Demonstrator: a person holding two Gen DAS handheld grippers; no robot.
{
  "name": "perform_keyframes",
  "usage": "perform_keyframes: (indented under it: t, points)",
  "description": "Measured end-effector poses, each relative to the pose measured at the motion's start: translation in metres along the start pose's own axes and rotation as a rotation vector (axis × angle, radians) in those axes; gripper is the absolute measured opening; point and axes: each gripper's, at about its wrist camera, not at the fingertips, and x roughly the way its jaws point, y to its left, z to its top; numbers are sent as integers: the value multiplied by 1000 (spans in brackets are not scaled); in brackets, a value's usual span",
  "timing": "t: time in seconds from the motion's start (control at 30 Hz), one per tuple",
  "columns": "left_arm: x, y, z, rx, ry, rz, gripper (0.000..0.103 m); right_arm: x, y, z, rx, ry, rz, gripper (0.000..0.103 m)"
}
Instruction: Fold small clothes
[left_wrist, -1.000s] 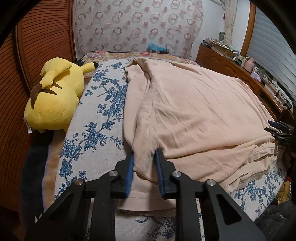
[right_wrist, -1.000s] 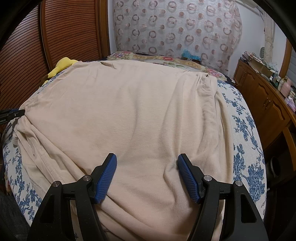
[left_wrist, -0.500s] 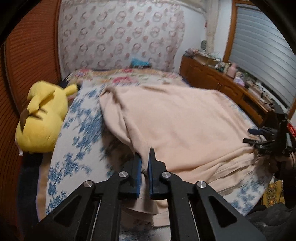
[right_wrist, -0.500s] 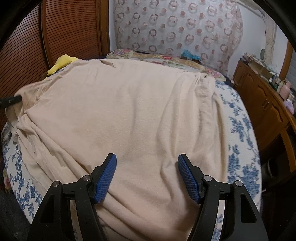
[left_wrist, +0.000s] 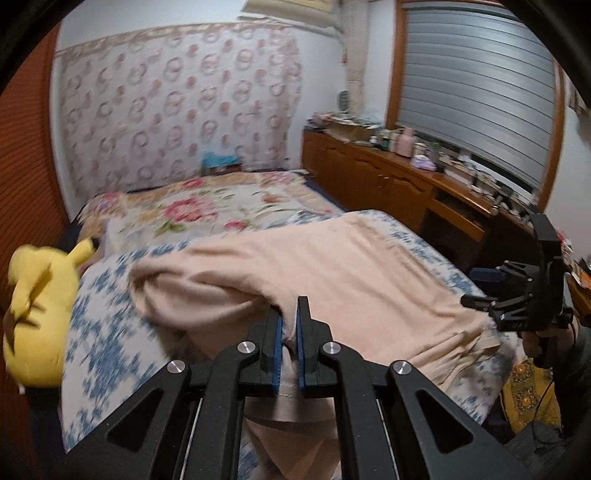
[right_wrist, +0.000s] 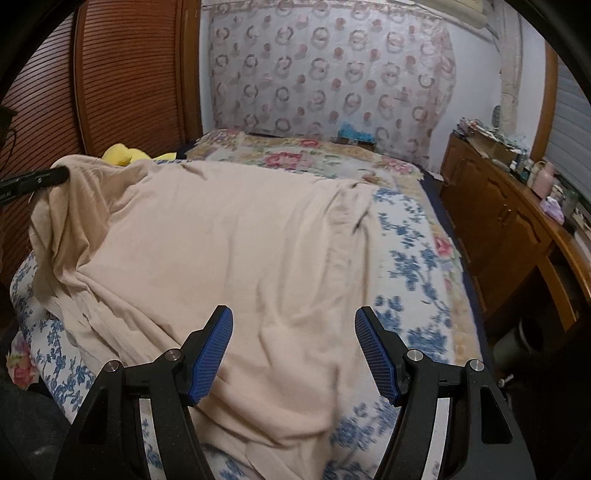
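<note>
A pale peach garment (left_wrist: 332, 273) lies spread over the blue-flowered bed. My left gripper (left_wrist: 289, 317) is shut on the garment's left edge, and that edge is raised off the bed in a fold. From the right wrist view the same garment (right_wrist: 229, 251) shows its lifted corner at the far left, where the left gripper (right_wrist: 55, 176) pinches it. My right gripper (right_wrist: 293, 332) stands open above the garment's near part, nothing between its blue pads (right_wrist: 212, 354). The right gripper (left_wrist: 480, 291) also shows at the bed's right side.
A yellow plush toy (left_wrist: 37, 314) lies on the bed's left side by the wooden slatted wall (right_wrist: 122, 81). A wooden sideboard (left_wrist: 399, 177) crowded with small items runs along the right. A floral quilt (left_wrist: 207, 206) covers the far end of the bed (right_wrist: 417, 266).
The left gripper closed on the garment's left edge, then rose and carried it up and rightward. The right gripper stayed open and lifted a little.
</note>
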Motion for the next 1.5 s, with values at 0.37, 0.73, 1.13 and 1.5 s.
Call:
perform_keyframes:
  t: [0.37, 0.73, 1.13, 1.5]
  points:
    - [21, -92, 36, 162, 24, -208, 7, -25, -13, -27, 60, 5, -88, 71]
    - [18, -109, 32, 172, 22, -243, 38, -32, -14, -25, 101, -10, -91, 71]
    - [21, -58, 4, 117, 21, -78, 64, -9, 2, -14, 32, -13, 15, 71]
    - [20, -7, -17, 8, 37, 26, 66, 31, 27, -4, -59, 35, 126, 71]
